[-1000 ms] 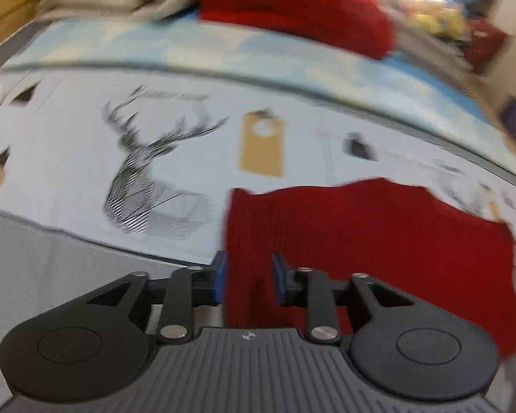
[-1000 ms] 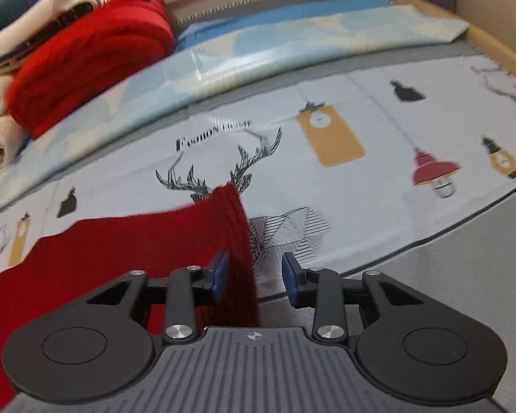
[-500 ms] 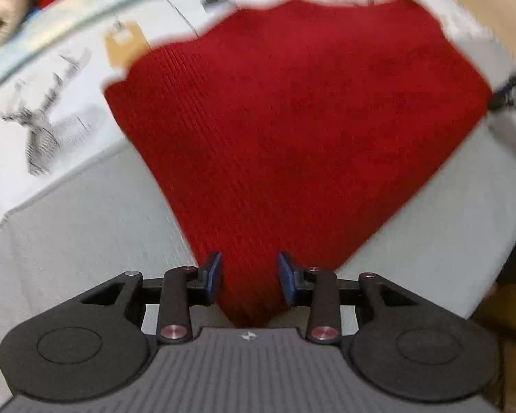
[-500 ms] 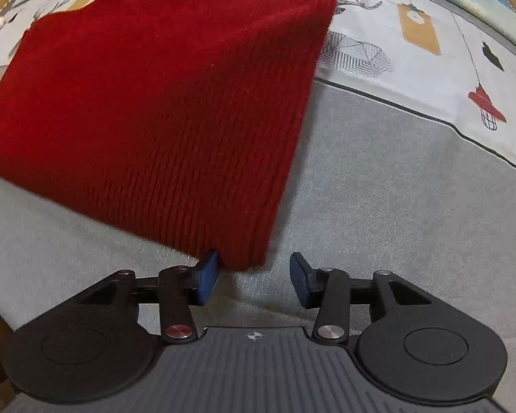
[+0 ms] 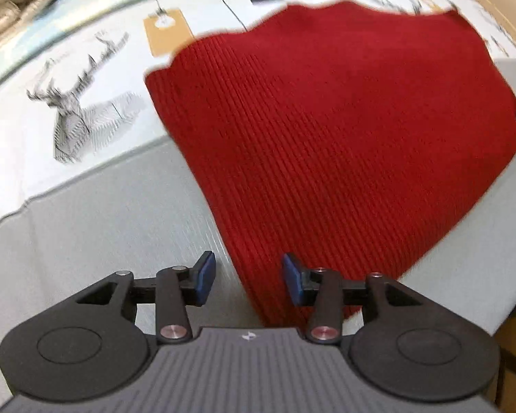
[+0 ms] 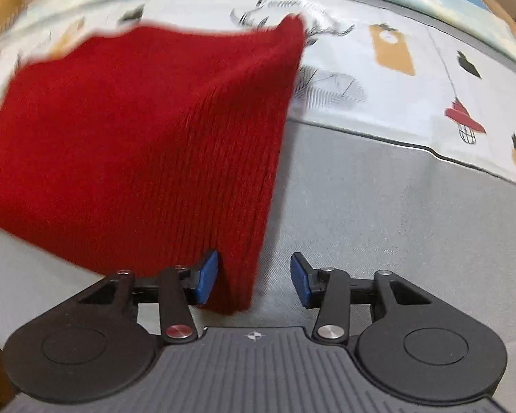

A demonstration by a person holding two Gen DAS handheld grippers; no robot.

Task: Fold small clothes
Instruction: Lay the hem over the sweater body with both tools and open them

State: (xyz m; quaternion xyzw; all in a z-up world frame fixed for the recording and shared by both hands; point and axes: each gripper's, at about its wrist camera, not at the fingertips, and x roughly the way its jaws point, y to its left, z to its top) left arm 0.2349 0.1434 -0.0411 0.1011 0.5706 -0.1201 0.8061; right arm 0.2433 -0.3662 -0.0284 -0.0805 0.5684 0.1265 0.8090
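A red ribbed knit cloth [image 5: 326,130] lies spread over the grey cover and the printed sheet. Its near left corner runs between the fingers of my left gripper [image 5: 247,278]. Those jaws are opening, and grey cover shows between the left pad [image 5: 204,277] and the cloth's edge. In the right wrist view the cloth [image 6: 137,144] slopes down to its other near corner, which hangs between the fingers of my right gripper [image 6: 254,280]. These jaws are opening too. The corner leans on the left pad [image 6: 208,280], while the right pad [image 6: 301,284] stands well apart from it.
A white sheet printed with a deer [image 5: 72,117], tags and lamps [image 6: 464,124] covers the far part of the bed. A grey cover [image 6: 378,213] lies nearer. Folded beige cloth [image 5: 13,3] is stacked at the far left. A wooden edge [image 5: 502,3] runs at the right.
Both grippers have tipped downward and come lower over the grey cover. The red cloth has gone from hanging to lying spread. Both pairs of jaws have widened off its corners.
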